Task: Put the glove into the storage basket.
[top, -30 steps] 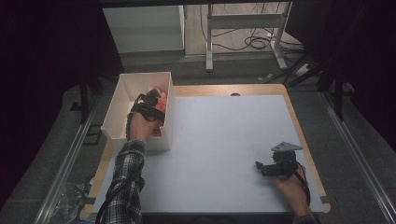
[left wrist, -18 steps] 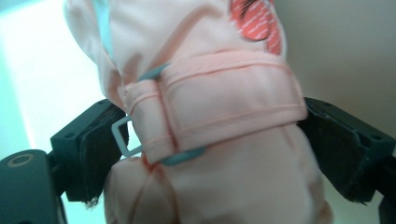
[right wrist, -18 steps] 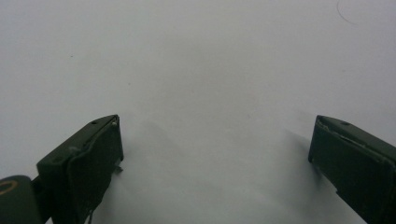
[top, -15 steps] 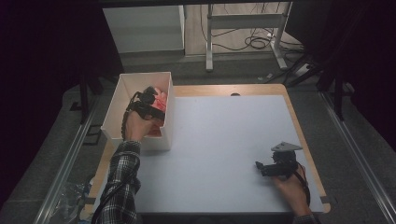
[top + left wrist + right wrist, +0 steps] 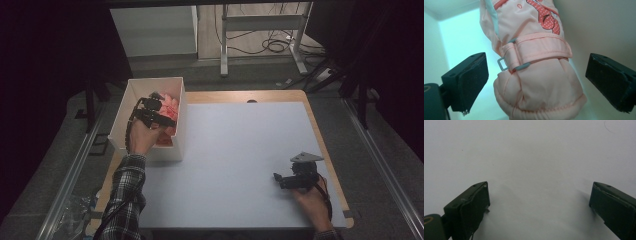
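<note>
A white box (image 5: 172, 150) stands at the table's (image 5: 240, 150) left edge, and a pink mitten (image 5: 169, 107) lies inside it. The high view places the left gripper (image 5: 159, 107) over the box, the hand (image 5: 141, 137) at the box's near wall, and the right gripper (image 5: 280, 179) near the table's right front corner, well apart from the box. The left gripper view adds what the high view cannot: the mitten (image 5: 534, 62) has a cuff strap with a grey buckle (image 5: 504, 64) and a red dotted patch, and it lies on the box floor against a wall. The left gripper's jaws have just been opening; they stand wide on either side of the mitten, clear of it, so it is released. The right gripper (image 5: 539, 202) is spread wide over bare table, grasping nothing.
</note>
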`<state>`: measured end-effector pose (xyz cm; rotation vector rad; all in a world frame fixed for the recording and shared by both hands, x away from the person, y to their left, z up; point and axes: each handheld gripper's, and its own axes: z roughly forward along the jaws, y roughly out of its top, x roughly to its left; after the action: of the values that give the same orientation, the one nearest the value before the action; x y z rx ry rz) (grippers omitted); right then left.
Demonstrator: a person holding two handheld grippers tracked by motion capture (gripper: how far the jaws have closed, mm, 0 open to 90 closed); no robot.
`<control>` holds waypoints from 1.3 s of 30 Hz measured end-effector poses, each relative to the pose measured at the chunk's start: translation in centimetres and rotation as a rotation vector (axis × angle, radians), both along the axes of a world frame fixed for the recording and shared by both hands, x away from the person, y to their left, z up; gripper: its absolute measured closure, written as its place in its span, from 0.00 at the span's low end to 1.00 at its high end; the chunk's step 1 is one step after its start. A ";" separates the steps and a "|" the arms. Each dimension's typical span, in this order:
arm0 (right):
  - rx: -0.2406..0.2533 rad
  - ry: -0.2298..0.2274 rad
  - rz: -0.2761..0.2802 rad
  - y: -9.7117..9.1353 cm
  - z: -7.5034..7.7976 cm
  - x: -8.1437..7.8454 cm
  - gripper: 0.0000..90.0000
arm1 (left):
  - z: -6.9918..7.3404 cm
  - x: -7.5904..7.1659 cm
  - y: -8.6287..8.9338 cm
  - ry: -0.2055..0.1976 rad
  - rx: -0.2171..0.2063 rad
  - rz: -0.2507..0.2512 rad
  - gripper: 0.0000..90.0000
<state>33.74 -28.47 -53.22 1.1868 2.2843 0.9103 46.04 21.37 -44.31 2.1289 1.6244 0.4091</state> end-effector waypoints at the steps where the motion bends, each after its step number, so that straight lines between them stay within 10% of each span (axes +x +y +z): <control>1: 0.000 0.000 0.000 0.0 0.0 0.0 0.04 | 0.1 -0.1 0.1 -0.005 -0.007 -0.002 0.05; 39: -0.001 -0.002 0.000 0.0 0.0 0.0 0.04 | 2.5 -5.1 1.1 -0.142 -0.085 -0.076 0.05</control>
<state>33.71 -28.45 -53.22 1.1852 2.2828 0.9092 40.89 22.48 -41.78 2.0428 1.4521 0.4488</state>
